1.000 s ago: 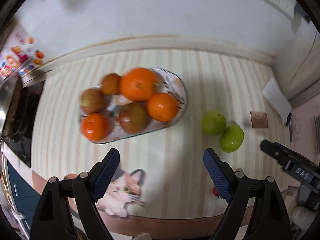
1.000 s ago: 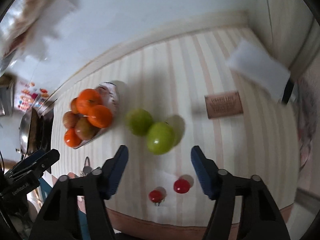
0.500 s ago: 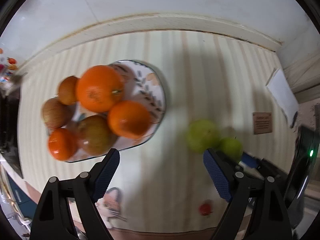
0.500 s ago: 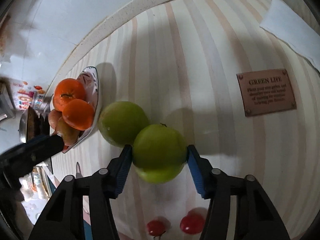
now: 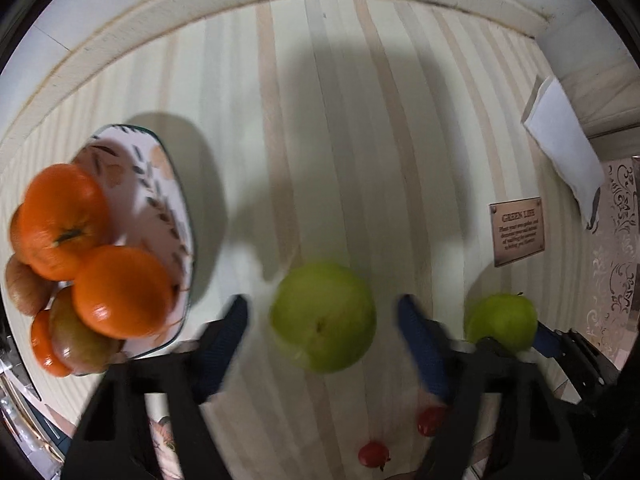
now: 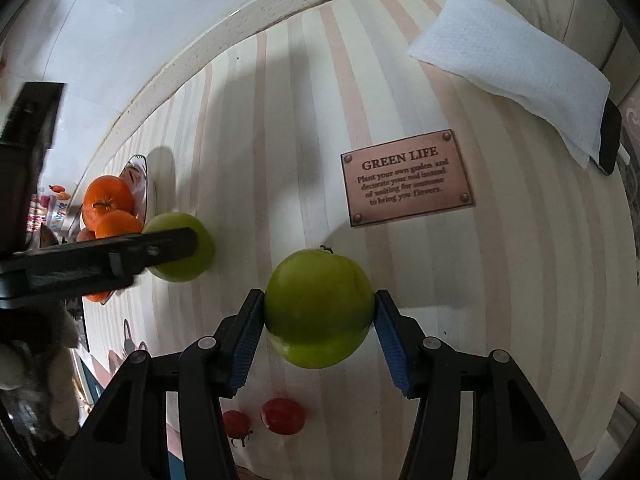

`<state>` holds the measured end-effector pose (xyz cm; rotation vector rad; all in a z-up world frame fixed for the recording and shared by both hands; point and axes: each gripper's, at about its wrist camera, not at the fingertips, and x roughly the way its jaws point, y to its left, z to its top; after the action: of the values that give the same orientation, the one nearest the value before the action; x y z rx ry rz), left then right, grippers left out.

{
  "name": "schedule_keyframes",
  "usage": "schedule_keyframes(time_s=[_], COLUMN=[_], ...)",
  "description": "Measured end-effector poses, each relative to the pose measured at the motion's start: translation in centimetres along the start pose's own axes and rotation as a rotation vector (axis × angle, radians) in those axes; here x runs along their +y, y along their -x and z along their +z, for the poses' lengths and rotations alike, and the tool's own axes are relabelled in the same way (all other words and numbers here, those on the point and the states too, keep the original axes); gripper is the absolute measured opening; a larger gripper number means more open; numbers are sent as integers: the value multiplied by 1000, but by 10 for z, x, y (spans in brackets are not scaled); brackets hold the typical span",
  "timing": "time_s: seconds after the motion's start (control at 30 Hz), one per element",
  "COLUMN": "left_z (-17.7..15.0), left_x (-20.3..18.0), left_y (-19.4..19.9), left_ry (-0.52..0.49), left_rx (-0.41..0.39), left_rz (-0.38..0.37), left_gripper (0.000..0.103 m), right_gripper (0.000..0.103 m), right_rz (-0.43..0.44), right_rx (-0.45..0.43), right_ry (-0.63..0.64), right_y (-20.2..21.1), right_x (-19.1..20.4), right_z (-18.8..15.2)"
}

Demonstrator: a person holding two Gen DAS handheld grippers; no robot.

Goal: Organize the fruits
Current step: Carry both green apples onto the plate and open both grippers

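Note:
My right gripper is shut on a green apple, its blue pads touching both sides; the same apple shows at the right of the left wrist view. My left gripper is open around a second green apple, pads apart from it; that apple shows left in the right wrist view, partly behind the left gripper's finger. A patterned plate at left holds oranges and brownish fruits. Two small red tomatoes lie on the striped cloth near me.
A brown "GREEN LIFE" plaque lies to the right. A white folded paper towel on a dark phone sits at the far right. A white ledge and wall run along the back.
Both grippers moved forward and down. The right one closed on its green apple. The left one came around the other green apple, still open.

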<state>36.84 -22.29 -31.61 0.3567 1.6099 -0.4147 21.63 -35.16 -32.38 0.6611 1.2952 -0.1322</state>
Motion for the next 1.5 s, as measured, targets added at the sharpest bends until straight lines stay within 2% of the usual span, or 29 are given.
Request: schedule_keyframes(time_s=[0.3,0.43,0.57,0.8,0.9,1.0,1.13,1.23,1.37,1.5], left_z=[-9,-27,-52,-83,-86,-86,-72,-60,-45,-38], left_x=[10,17,32,83,114,149,191,222,248,256], left_y=[9,28,53,111,128,135,122,105,86,77], left_ry=[32,42,72,144,191,243,318,362,396,413], left_rx=[-71,-115,-152,-255,-293,-314,-281,-224,-158,-124], left_rz=[-1,-24,-83,-106,-92,-47,-8,-16,-51,-60], left_gripper=[52,52,52,52,52,52,52,52,52,52], right_gripper=[58,58,58,58,58,58,58,58,58,58], right_rz=[-5,2,12,74,111,144,164,145,105,84], right_rx=[-6,-27,-45,-63,-62,-49,6,61,121,164], right_ry=[-11,-4,18,127,182,233,294,326,327,321], right_y=[3,13,22,32,28,16,-15,-41,-68,-81], right_x=[-1,1,14,74,110,148,200,227,240,236], right_z=[4,6,10,31,47,63,88,104,117,119])
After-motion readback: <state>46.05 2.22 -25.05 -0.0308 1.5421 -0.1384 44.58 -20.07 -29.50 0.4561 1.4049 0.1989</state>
